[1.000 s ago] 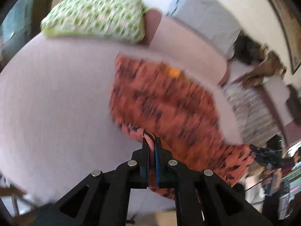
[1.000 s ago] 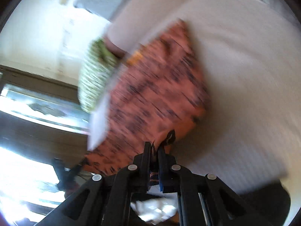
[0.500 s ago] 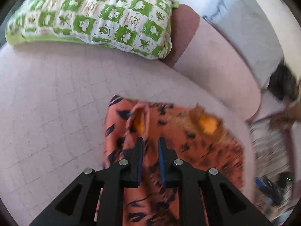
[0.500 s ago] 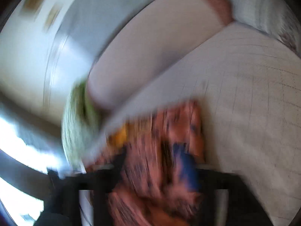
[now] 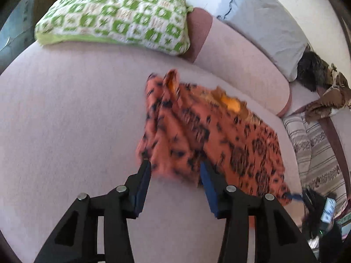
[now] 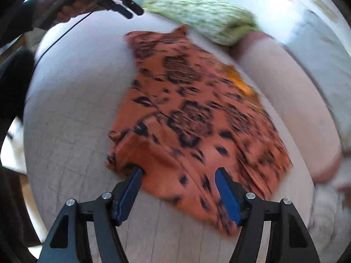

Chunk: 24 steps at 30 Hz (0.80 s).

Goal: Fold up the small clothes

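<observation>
You have one orange garment with black print lying spread on the pale pink sofa seat, below one green-and-white pillow; one grey cushion leans behind. Your left gripper has its jaws opening, cloth edge between but unpressed; your right gripper stands wide and is closing slightly over the near hem, gripping nothing.
</observation>
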Each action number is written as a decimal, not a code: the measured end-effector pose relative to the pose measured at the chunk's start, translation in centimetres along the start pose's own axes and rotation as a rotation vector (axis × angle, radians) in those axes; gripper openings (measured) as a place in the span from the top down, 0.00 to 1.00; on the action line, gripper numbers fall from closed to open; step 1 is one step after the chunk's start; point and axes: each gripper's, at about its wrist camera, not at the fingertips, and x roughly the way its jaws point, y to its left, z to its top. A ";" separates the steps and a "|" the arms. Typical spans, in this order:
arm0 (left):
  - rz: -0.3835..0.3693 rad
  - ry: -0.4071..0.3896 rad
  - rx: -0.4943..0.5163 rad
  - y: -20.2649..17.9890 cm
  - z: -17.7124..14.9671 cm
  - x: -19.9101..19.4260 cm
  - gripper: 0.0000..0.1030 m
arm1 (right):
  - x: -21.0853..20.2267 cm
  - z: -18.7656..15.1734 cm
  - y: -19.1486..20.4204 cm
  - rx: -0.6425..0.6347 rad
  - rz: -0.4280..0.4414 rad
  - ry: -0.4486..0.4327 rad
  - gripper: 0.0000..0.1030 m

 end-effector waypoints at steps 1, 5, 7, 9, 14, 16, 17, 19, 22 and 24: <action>0.000 0.000 -0.005 0.4 -0.5 -0.2 0.54 | 1.2 0.4 0.4 -0.063 0.038 0.043 0.31; 0.021 0.005 -0.029 2.1 -1.9 -1.0 0.54 | 3.3 1.3 -2.3 0.115 0.258 0.117 0.94; 0.029 0.006 -0.036 2.9 -2.1 -1.2 0.54 | 2.3 1.3 -4.5 0.218 0.324 0.078 0.95; 0.031 0.003 -0.035 3.2 -2.0 -1.1 0.54 | 0.3 1.3 -8.1 0.349 0.351 -0.026 0.95; 0.008 -0.027 -0.037 2.9 0.4 0.2 0.54 | -2.9 -0.8 -20.7 0.750 0.304 -0.301 0.95; 0.005 -0.036 -0.031 2.5 1.5 1.2 0.53 | -0.9 -3.5 -25.9 0.946 0.267 -0.321 0.94; 0.003 -0.044 -0.022 2.1 2.1 1.8 0.50 | 0.0 -3.9 -26.6 0.978 0.218 -0.298 0.91; 0.007 -0.048 -0.010 1.6 3.0 3.1 0.44 | 3.6 -6.8 -28.3 1.119 0.137 -0.249 0.90; 0.003 -0.006 0.016 0.5 4.3 5.2 0.44 | 6.8 -10.7 -28.2 1.327 0.122 -0.195 0.82; 0.030 -0.012 0.074 -0.3 5.4 5.9 0.44 | 7.0 -11.2 -27.3 1.316 0.135 -0.200 0.56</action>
